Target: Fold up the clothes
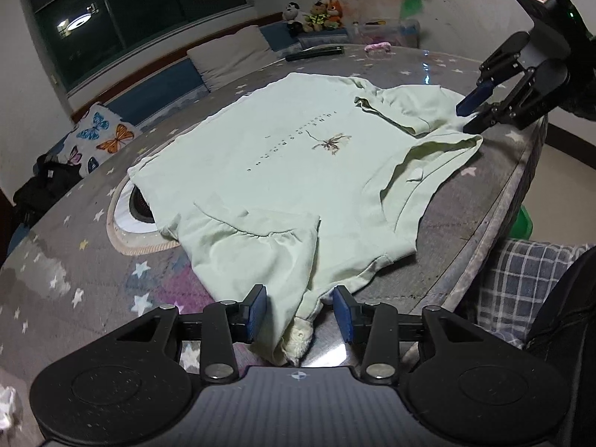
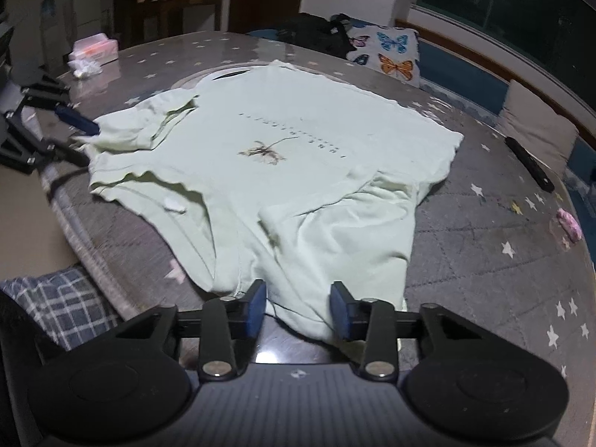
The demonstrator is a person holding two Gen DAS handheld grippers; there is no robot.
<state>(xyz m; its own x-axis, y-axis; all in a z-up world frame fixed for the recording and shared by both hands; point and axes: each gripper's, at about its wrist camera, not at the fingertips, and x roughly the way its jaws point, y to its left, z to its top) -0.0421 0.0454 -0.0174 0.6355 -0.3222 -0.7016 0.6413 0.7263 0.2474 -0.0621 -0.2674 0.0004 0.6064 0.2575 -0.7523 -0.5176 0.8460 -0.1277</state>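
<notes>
A pale green T-shirt (image 1: pixel 283 149) with a small flower print lies front up on the grey star-patterned table cover (image 1: pixel 93 260), both sleeves folded inward. At the bottom of the left wrist view, my left gripper (image 1: pixel 300 313) stands open around the bunched sleeve end, with a gap to its right pad. My right gripper (image 2: pixel 298 307) is open too, and the other sleeve's cloth lies loose between its pads. Each gripper shows in the other's view: the right gripper (image 1: pixel 471 113) at the shirt's (image 2: pixel 298 141) far edge, the left gripper (image 2: pixel 87 141) at the left.
A black remote (image 2: pixel 529 164) and a pink item (image 2: pixel 568 225) lie on the table beyond the shirt. A butterfly cushion (image 1: pixel 100 138) and a bench line the window side. A pink tissue box (image 2: pixel 95 48) sits at the far corner. Plaid cloth (image 1: pixel 521 279) lies below the table's near edge.
</notes>
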